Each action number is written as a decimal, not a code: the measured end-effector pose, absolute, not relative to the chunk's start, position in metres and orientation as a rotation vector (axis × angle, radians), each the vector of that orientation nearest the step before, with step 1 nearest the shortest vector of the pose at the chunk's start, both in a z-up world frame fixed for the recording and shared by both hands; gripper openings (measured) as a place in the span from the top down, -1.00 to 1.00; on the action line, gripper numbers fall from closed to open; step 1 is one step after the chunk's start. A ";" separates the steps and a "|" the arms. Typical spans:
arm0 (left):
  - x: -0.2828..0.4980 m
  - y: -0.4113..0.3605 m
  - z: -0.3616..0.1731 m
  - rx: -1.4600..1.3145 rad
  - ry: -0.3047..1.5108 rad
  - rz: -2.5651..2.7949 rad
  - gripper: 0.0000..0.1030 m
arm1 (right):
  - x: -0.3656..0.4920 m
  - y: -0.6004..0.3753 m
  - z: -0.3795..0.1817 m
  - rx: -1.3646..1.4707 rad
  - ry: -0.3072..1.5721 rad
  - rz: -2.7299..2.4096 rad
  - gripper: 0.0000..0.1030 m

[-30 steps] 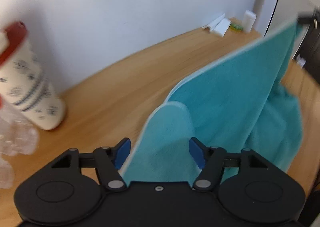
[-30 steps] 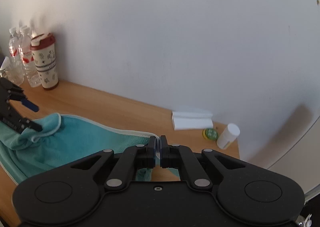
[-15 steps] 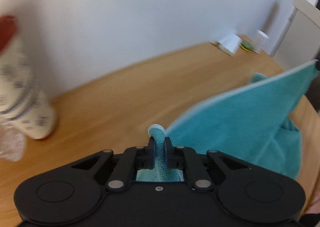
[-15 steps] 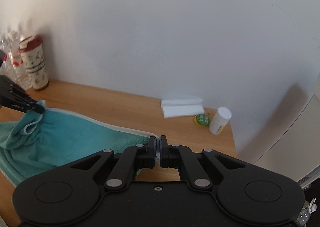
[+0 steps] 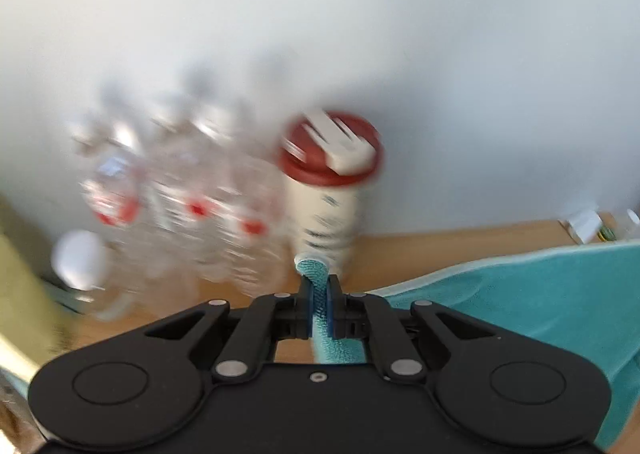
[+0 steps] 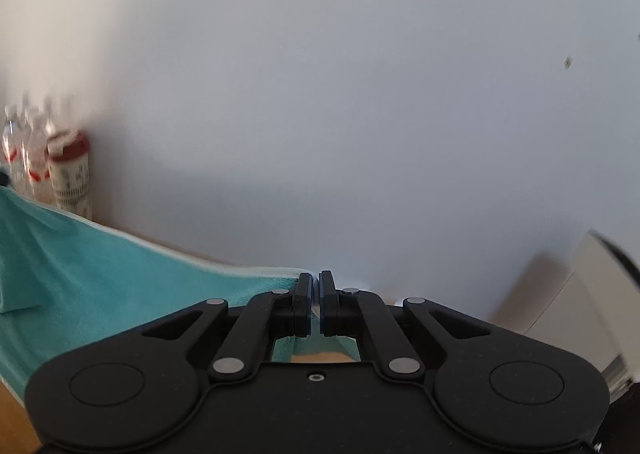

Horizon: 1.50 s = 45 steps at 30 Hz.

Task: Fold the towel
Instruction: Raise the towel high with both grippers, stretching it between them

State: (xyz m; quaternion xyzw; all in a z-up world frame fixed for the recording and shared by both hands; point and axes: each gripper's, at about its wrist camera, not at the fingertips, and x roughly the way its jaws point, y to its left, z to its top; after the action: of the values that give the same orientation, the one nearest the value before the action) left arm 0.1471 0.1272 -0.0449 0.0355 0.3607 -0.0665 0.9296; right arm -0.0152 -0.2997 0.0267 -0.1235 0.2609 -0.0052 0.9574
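Blurred clear water bottles [image 5: 176,209] with red labels, red-lidded patterned tumbler [image 5: 328,189], wooden tabletop [image 5: 440,250], white wall [image 6: 360,93], possibly a white cabinet [image 6: 584,294]

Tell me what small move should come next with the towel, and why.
Probably carry both held corners forward and lower them to lay the fold. The left gripper and right gripper each pinch the teal towel, its edge stretched between them above the table.

one towel [image 5: 520,286], three bottles [image 5: 192,193], one cup [image 5: 326,193]
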 end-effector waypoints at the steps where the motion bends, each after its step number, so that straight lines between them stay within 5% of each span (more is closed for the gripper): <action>1: 0.141 0.134 -0.037 0.070 0.714 -0.108 0.90 | -0.018 -0.299 0.032 -0.255 0.524 -0.011 0.93; 14: 0.052 0.165 0.097 0.089 0.425 0.009 0.91 | -0.082 -0.270 0.130 -0.302 0.305 -0.005 0.94; 23: 0.016 0.169 0.167 0.195 0.485 0.012 0.90 | -0.115 -0.266 0.195 -0.304 0.318 0.062 0.93; 33: 0.068 0.163 0.111 0.228 0.712 0.040 0.90 | -0.050 -0.278 0.130 -0.262 0.559 0.075 0.94; 45: 0.146 0.181 -0.051 0.220 0.913 0.185 0.90 | 0.082 -0.264 -0.034 -0.304 0.767 0.077 0.93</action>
State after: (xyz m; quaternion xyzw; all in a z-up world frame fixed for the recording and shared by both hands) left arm 0.1459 0.1809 -0.0512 0.1058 0.4393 0.0891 0.8876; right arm 0.0824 -0.2639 -0.0340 -0.1477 0.3728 0.0375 0.9153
